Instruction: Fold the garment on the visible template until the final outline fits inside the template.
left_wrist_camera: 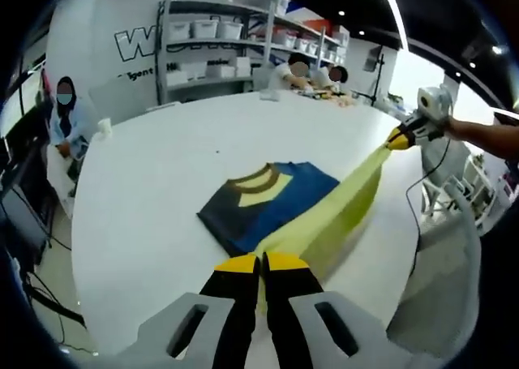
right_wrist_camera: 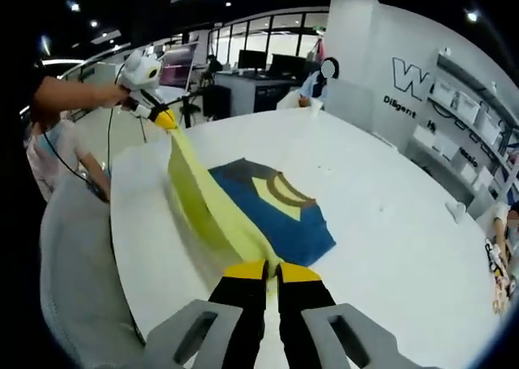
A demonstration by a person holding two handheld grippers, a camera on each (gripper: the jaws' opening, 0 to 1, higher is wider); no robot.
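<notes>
In the left gripper view, my left gripper [left_wrist_camera: 261,263] has its jaws pressed together on the near end of the garment's [left_wrist_camera: 268,203] yellow part, which runs taut from my tips up to the right gripper [left_wrist_camera: 399,139], held out by an arm over the table's [left_wrist_camera: 146,207] right edge. The blue body with its collar lies flat on the white table, apparently already doubled over. I cannot make out any template outline under it. In the right gripper view, my right gripper [right_wrist_camera: 272,270] is likewise clamped on the yellow fabric, the left gripper [right_wrist_camera: 165,119] lifting the far end, the garment [right_wrist_camera: 280,215] lying mid-table. I judge the fold partway: the lifted yellow portion has yet to be laid over and flattened.
</notes>
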